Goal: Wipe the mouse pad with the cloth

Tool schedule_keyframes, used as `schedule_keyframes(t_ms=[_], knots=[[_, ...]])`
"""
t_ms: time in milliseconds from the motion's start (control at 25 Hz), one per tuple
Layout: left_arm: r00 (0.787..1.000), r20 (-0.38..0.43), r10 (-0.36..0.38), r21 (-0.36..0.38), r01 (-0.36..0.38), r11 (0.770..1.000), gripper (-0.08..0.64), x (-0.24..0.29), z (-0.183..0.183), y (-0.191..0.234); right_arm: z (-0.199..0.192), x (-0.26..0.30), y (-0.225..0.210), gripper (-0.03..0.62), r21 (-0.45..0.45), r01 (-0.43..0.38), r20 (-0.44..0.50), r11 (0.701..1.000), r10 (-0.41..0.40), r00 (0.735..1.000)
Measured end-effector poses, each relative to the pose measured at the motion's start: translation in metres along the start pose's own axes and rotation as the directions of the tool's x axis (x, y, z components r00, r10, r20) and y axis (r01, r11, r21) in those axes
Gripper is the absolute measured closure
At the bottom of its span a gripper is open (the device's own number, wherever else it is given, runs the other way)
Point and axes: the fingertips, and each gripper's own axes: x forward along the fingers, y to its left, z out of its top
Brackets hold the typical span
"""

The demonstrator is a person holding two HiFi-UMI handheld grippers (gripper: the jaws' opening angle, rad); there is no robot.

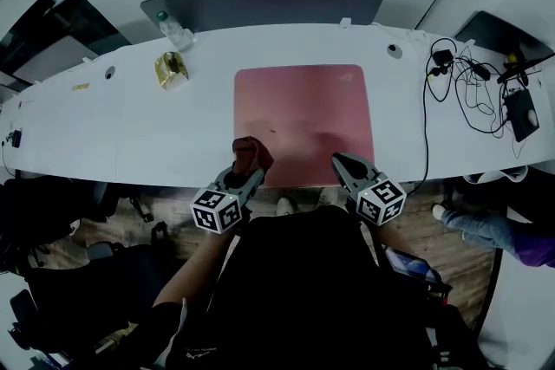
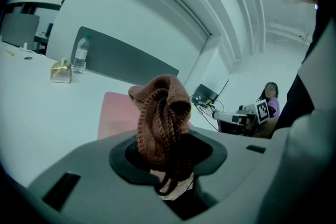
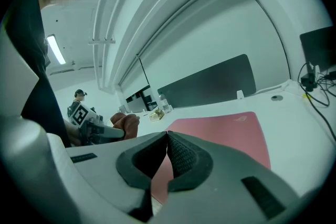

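Observation:
A pink mouse pad [image 1: 303, 121] lies flat in the middle of the white desk [image 1: 130, 126]; it also shows in the left gripper view [image 2: 115, 118] and the right gripper view [image 3: 220, 136]. My left gripper [image 1: 245, 162] is shut on a bunched brown knitted cloth [image 1: 251, 153], held at the pad's near left corner. The cloth [image 2: 161, 115] sticks up from between the jaws. My right gripper [image 1: 344, 164] hovers at the pad's near edge, its jaws shut with nothing between them [image 3: 168, 152].
A plastic water bottle [image 1: 174, 29] and a small gold box [image 1: 171, 69] stand at the desk's back left. Tangled black cables [image 1: 473, 87] and a dark device [image 1: 520, 113] lie on the right. A dark divider panel [image 1: 269, 0] runs behind the desk.

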Motion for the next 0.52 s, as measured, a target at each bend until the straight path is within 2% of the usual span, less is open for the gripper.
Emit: schedule_keyframes(t_ms=[520], knots=[[0.998,-0.033,-0.057,0.021,0.058,0.998,0.417,0.0045,-0.0037,-0.0091,-0.0071,-0.0061,0.0059,0.566,0.010,0.043,0.004,0.999,-0.043,0.999]])
